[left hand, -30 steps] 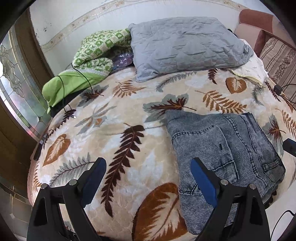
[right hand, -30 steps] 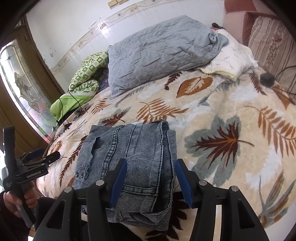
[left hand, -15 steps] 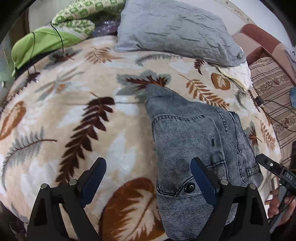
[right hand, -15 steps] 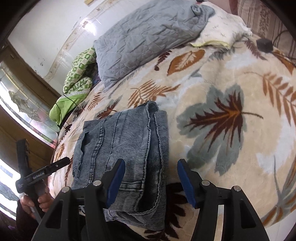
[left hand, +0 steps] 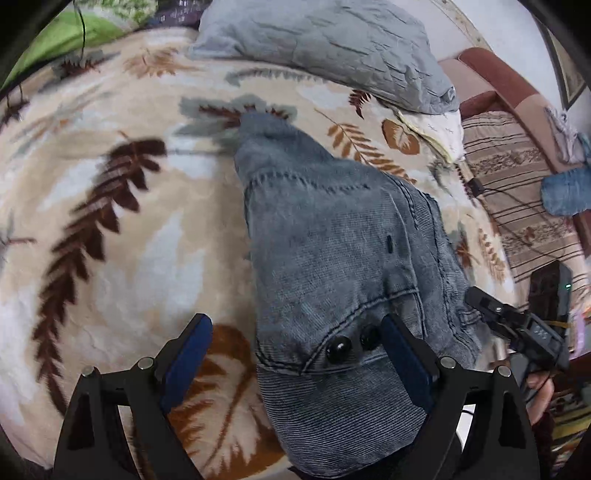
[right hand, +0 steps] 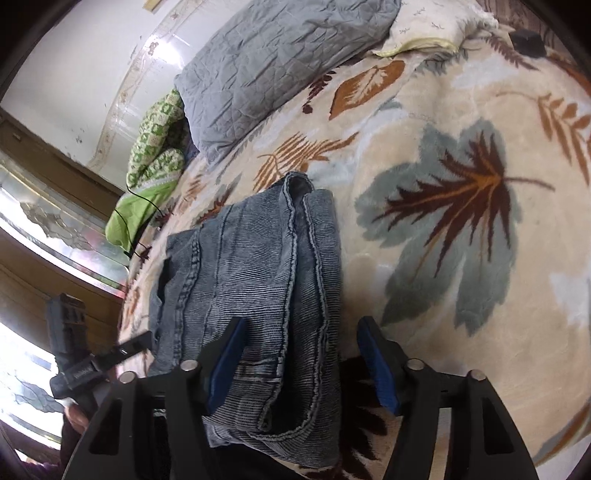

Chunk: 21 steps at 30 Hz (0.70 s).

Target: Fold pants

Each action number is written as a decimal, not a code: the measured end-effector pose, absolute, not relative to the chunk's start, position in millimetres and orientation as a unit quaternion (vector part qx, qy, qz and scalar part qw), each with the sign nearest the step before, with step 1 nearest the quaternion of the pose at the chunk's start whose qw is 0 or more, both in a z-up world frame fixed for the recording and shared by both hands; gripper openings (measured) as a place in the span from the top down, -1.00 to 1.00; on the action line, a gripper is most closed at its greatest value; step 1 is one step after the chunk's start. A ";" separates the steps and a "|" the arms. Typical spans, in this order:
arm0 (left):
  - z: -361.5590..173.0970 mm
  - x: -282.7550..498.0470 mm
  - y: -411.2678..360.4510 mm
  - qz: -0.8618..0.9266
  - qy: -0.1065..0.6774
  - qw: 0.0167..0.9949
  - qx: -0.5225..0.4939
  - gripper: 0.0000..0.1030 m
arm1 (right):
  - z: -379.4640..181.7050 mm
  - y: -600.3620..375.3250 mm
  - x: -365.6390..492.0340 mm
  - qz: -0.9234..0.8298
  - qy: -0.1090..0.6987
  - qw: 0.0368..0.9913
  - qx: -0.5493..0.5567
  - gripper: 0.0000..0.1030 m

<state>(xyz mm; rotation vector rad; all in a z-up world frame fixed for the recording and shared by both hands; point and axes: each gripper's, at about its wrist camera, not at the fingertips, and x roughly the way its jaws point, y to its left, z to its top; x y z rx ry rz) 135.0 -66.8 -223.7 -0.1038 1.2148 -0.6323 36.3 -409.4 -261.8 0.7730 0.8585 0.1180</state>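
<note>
Folded grey-blue jeans (left hand: pixel 332 236) lie on the leaf-patterned blanket (left hand: pixel 110 221) near the bed's front edge. My left gripper (left hand: pixel 295 352) hangs open and wide just above the waistband end; the two dark buttons (left hand: pixel 338 349) sit between its blue pads, which do not touch the cloth. In the right wrist view, the right gripper (right hand: pixel 303 363) straddles the right folded edge of the jeans (right hand: pixel 258 280). Its jaws are opening and the pads stand clear of the denim. Each gripper shows in the other's view, at the jeans' opposite side.
A grey quilted pillow (left hand: pixel 325 44) and a cream pillow (right hand: pixel 436 26) lie at the bed's far side, with green bedding (right hand: pixel 147 177) and a black cable to the left. A striped sofa (left hand: pixel 517 192) stands right of the bed. A black charger (right hand: pixel 526 38) rests on the blanket.
Both grippers have sunk and tilted down toward the near end of the jeans, which now fill more of each view. The right gripper's jaws have widened; the left's stay the same.
</note>
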 end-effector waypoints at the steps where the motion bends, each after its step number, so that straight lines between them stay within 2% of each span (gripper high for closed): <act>1: -226.8 136.2 -66.8 -0.299 0.565 0.767 -0.058 -0.80 | -262.5 -408.4 36.7 0.057 0.405 0.836 0.366 -0.38; 13: -227.3 154.5 -86.4 -0.338 0.562 0.752 -0.067 -0.80 | -269.8 -398.8 60.6 0.107 0.398 0.815 0.407 -0.40; 18: -227.4 152.3 -104.7 -0.336 0.553 0.762 -0.027 -0.80 | -268.6 -390.6 70.3 0.121 0.403 0.813 0.402 -0.40; 21: -225.4 150.2 -105.0 -0.338 0.548 0.764 -0.027 -0.77 | -266.6 -384.6 69.7 0.116 0.404 0.817 0.394 -0.31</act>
